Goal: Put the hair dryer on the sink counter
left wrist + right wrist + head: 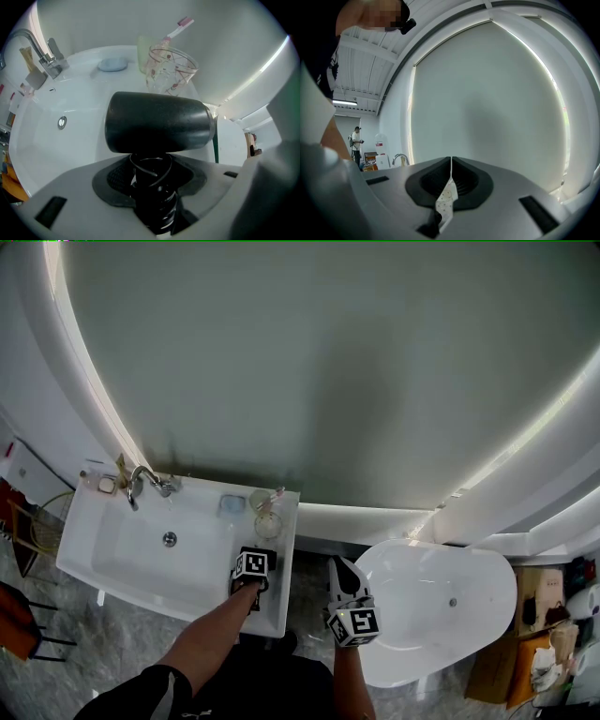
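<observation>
**Left gripper view.** The hair dryer (157,122) hides the foot of the glass cup (171,70). Its cord-wrapped handle (152,187) drops out of my sight between the jaws.

**Head view.** My left gripper (251,570) covers the dryer entirely. The clutter (548,634) at the right edge is cut off and too small for me to name.

**Right gripper view.** A speckled strip (445,201) hangs at the closed seam of my right gripper (451,164). I cannot tell what it is. The distant person (356,140) is too small to make out.
</observation>
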